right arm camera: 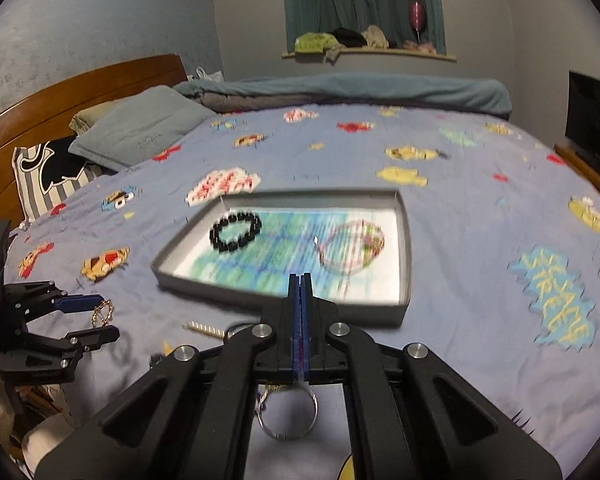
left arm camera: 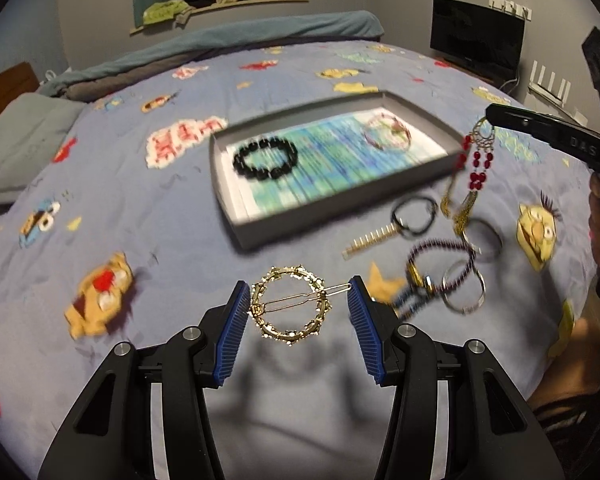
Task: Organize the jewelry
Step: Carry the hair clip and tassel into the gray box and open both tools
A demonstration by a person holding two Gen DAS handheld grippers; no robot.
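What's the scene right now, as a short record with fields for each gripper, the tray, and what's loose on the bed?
left gripper: shut on gold ring hair clip, lifted off the bed
right gripper: shut on red bead earring, which dangles
tray: grey, holds black bead bracelet and pink bracelet
loose on bedspread: hair ties, rings, a small comb

A grey pillow [right arm camera: 140,130] lies at ten o'clock on the cartoon-print bedspread [right arm camera: 480,240], against the wooden headboard [right arm camera: 80,84]. A dark television [left arm camera: 476,38] stands at two o'clock, teal curtain [right arm camera: 360,0] at twelve.
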